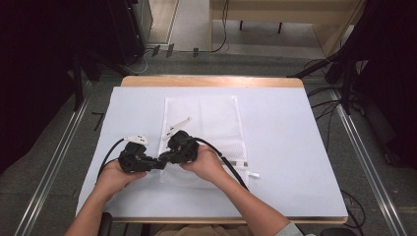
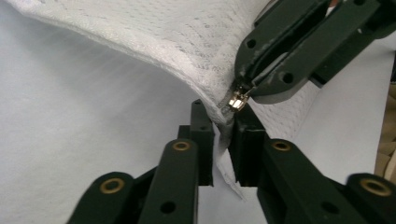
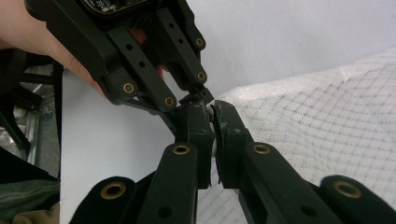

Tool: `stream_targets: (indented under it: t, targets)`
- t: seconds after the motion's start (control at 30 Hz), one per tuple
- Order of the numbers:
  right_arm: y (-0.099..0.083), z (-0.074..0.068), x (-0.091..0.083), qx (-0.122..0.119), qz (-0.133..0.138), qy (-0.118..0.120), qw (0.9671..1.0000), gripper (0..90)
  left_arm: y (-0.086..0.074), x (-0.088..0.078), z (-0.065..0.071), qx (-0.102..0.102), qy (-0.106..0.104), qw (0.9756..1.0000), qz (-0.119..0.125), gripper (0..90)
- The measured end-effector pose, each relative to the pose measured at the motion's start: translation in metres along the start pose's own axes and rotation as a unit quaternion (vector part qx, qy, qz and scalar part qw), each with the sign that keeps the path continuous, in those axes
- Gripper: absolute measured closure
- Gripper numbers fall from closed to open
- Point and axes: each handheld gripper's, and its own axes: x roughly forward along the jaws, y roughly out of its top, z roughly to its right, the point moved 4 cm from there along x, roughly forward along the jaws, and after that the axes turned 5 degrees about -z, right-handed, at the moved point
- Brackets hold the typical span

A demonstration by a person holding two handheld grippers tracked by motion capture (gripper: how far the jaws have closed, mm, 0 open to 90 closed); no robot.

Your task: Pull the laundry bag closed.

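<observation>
High view: both grippers meet at the white mesh laundry bag's (image 1: 206, 118) near-left corner, left gripper (image 1: 160, 164) and right gripper (image 1: 164, 156) each clenching its edge; bare white table cover (image 1: 290, 147) lies all around the bag.

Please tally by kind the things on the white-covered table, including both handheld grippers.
White mesh zip bag: 1
Metal zipper pull: 1
Black two-jaw grippers: 2, left gripper and right gripper, each clamped on the bag
Total: 4
</observation>
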Motion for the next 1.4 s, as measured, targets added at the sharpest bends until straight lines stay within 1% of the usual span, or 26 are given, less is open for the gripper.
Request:
stream_targets:
  t: [0.03,0.07,0.1,0.13,0.27,0.33,0.43,0.6,0.63,0.67,0.7,0.73,0.77,0.8,0.87,0.9,0.97,1.07,1.13,1.23,1.3,1.4]
  targets:
    - [0.0,0.0,0.0,0.004,0.001,0.005,1.0,87.6,0.0,0.0,0.0,0.0,0.0,1.0,0.0,84.7]
    - [0.0,0.001,0.001,0.004,0.001,0.004,1.0,87.6,0.0,0.0,-0.001,-0.006,-0.002,1.0,-0.004,85.8]
    - [-0.001,0.001,0.001,0.005,0.001,0.005,1.0,87.6,0.0,0.0,-0.001,-0.006,-0.002,1.0,-0.004,86.4]
    - [-0.001,0.002,0.001,0.005,0.001,0.006,1.0,87.6,0.0,0.0,-0.002,-0.012,-0.003,0.9999,-0.007,86.8]
    - [-0.002,0.003,0.003,0.006,-0.002,0.004,1.0,87.8,0.0,-0.001,-0.002,-0.023,-0.008,0.9996,-0.012,87.6]
    - [-0.004,0.005,0.005,0.005,-0.003,-0.003,1.0,87.8,0.0,-0.001,-0.002,-0.024,-0.009,0.9996,-0.014,87.9]
    - [-0.008,0.006,0.008,0.011,-0.003,-0.001,0.9999,88.0,-0.001,0.0,-0.002,-0.026,-0.007,0.9994,-0.022,88.1]
    - [-0.01,0.008,0.009,0.009,-0.003,-0.004,0.9999,88.1,0.0,-0.001,-0.002,-0.03,-0.005,0.9993,-0.019,88.3]
    - [-0.009,0.007,0.009,0.01,0.0,-0.007,0.9999,88.1,0.0,-0.002,-0.002,-0.029,-0.004,0.9994,-0.018,88.4]
    - [-0.009,0.007,0.009,0.006,0.003,-0.009,0.9999,88.2,0.0,-0.003,-0.002,-0.031,-0.008,0.9993,-0.019,88.4]
    - [-0.009,0.007,0.009,0.004,0.004,-0.011,0.9999,88.2,0.0,-0.003,-0.002,-0.027,-0.003,0.9994,-0.02,88.5]
    - [-0.009,0.007,0.009,0.002,0.003,-0.011,0.9999,88.3,0.0,-0.004,-0.003,-0.027,-0.003,0.9994,-0.02,88.6]
    - [-0.01,0.007,0.009,-0.002,0.005,-0.017,0.9998,88.3,0.0,-0.004,-0.003,-0.028,-0.003,0.9994,-0.021,88.6]
    - [-0.01,0.007,0.009,-0.002,0.004,-0.017,0.9998,88.3,0.0,-0.004,-0.003,-0.029,-0.001,0.9993,-0.021,88.6]
    - [-0.012,0.009,0.01,0.003,0.004,-0.02,0.9998,88.3,-0.001,-0.003,-0.003,-0.028,-0.004,0.9994,-0.023,88.7]
    - [-0.013,0.009,0.01,0.005,0.003,-0.018,0.9998,88.3,0.0,-0.003,-0.003,-0.027,-0.004,0.9994,-0.023,88.7]
    - [-0.013,0.01,0.009,-0.001,0.007,-0.017,0.9998,88.3,0.0,-0.004,-0.003,-0.026,-0.001,0.9995,-0.02,88.7]
    - [-0.015,0.011,0.007,-0.002,0.005,-0.024,0.9997,88.3,0.0,-0.005,-0.003,-0.027,-0.001,0.9995,-0.018,88.7]
    - [-0.017,0.015,0.007,0.008,0.003,-0.029,0.9996,88.3,-0.001,-0.006,-0.004,-0.025,0.002,0.9996,-0.016,88.6]
    - [-0.022,0.019,0.004,0.016,0.001,-0.018,0.9997,88.2,-0.002,-0.005,-0.003,-0.02,0.002,0.9996,-0.017,88.6]
    - [-0.023,0.019,0.003,0.011,0.001,-0.02,0.9997,88.2,-0.001,-0.005,-0.002,-0.017,0.004,0.9997,-0.016,88.5]
    - [-0.025,0.021,0.002,0.011,0.0,-0.023,0.9997,88.2,-0.001,-0.006,-0.003,-0.018,0.005,0.9997,-0.013,88.5]
